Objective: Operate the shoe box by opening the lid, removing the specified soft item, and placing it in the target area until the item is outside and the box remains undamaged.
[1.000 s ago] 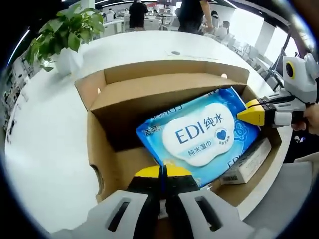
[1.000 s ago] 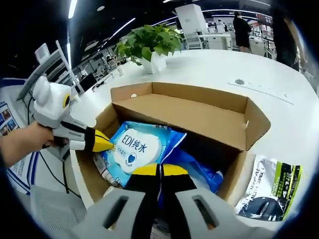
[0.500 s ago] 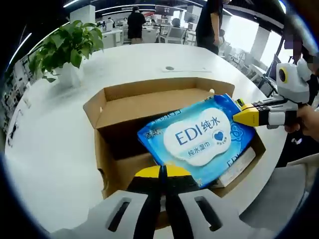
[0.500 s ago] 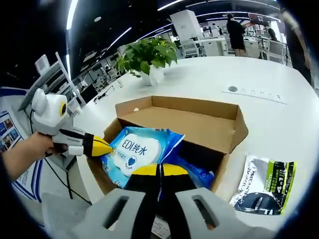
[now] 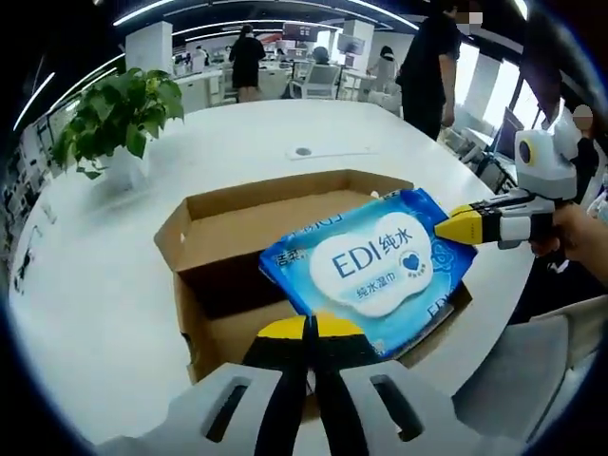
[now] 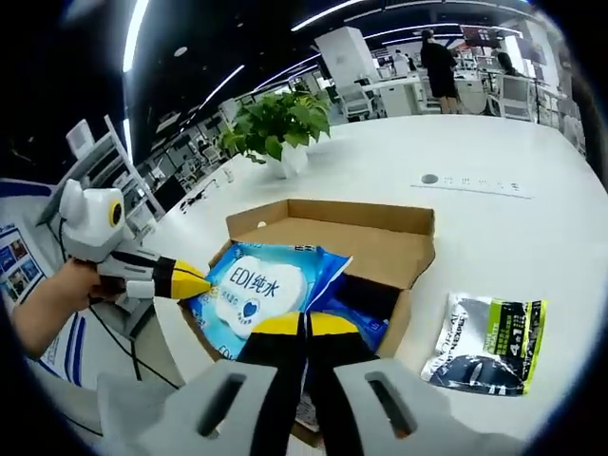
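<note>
The blue wet-wipes pack (image 5: 370, 266) with a white "EDI" label hangs above the open cardboard shoe box (image 5: 228, 214). My left gripper (image 5: 309, 328) is shut on the pack's near edge. My right gripper (image 5: 446, 228) comes in from the right, its yellow tips pinched on the pack's far corner. In the right gripper view the same pack (image 6: 256, 290) is clamped in my right gripper (image 6: 304, 325), with the left gripper (image 6: 199, 282) holding its left edge. The box (image 6: 380, 252) stays on the white table with its lid flap folded back.
A silver and green pouch (image 6: 484, 342) lies on the table to the right of the box. Another blue pack (image 6: 366, 318) rests inside the box. A potted plant (image 5: 119, 109) stands at the back left. The table edge (image 5: 494, 304) runs close by, and people stand far behind.
Both grippers have risen with the wipes pack, which has come up out of the box. The box looks smaller as both views pull away from it.
</note>
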A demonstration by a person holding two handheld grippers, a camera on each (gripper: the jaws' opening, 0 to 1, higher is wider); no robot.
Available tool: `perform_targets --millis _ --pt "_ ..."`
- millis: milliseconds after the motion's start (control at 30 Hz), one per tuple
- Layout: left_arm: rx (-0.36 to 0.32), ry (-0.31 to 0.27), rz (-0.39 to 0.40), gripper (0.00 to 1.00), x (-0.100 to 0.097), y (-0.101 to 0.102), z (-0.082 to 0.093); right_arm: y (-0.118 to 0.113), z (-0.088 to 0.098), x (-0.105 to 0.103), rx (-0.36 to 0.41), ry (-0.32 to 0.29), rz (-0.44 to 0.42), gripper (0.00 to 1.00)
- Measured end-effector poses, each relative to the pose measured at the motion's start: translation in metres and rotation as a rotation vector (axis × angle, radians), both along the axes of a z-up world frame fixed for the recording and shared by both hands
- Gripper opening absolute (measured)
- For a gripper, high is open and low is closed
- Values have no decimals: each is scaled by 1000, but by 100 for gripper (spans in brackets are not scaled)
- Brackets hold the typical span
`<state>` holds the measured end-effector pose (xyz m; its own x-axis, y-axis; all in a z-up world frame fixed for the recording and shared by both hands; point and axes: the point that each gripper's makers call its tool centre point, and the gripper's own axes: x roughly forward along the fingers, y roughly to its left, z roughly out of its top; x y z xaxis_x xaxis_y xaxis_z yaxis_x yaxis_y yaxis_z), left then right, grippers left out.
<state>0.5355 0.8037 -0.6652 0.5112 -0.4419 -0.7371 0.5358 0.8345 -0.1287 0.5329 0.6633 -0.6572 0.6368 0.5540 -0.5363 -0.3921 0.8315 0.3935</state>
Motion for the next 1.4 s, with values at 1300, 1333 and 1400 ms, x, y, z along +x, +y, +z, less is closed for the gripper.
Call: perform_targets --millis 1300,1333,1400 --pt "-98 -15 -91 0 -5 -112 33 -112 28 -19 -25 22 -128 0" --pt "-102 -16 -93 0 -5 -115 34 -114 29 -19 -27 22 -129 0" --pt "-110 -15 -94 0 -4 -121 35 -120 30 -19 -30 21 -133 0"
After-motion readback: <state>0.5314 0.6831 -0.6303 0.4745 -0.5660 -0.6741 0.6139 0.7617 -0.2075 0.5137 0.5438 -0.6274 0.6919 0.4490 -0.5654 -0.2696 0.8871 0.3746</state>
